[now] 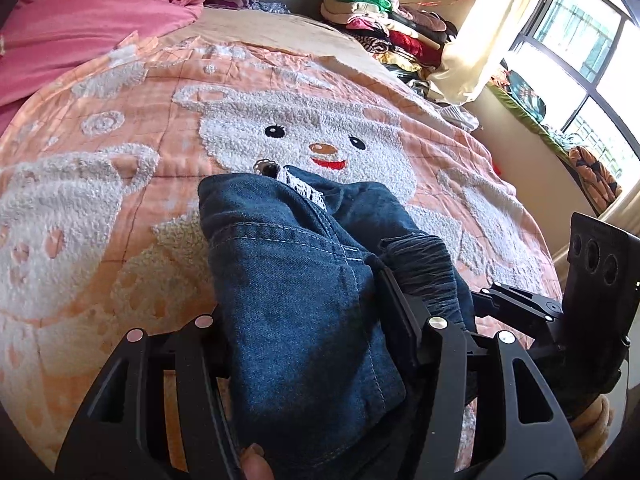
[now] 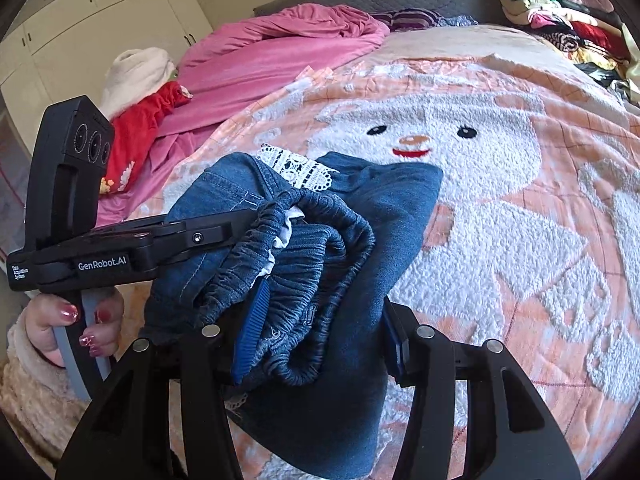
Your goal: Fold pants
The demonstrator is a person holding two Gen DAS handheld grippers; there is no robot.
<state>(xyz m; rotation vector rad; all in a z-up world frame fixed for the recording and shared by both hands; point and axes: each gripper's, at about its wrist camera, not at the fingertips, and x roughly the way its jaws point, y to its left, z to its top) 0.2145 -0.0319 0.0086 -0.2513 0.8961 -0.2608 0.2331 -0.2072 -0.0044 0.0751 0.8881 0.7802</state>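
A: Which step is in hand?

B: The pants are already bundled into a thick denim packet, and both grippers are carrying it over the blanket, just below the snowman's face near the middle of the bed. It looks like a late fold or the set-down

A: How is the left gripper sitting?

B: It is clamping the packet from the left side; denim is filling the gap between its jaws. A hand is squeezing its handle in the right view

A: And the right gripper?

B: It is pinching the gathered waistband, with the blue pads pressing into the elastic. A lace trim is poking out at the packet's far end

A: What is the next move calling for?

B: Probably both grippers lowering together, so the layers are not sliding apart, then letting go once the packet is lying flat. The waistband is bunching loosely, so it may be springing open when freed
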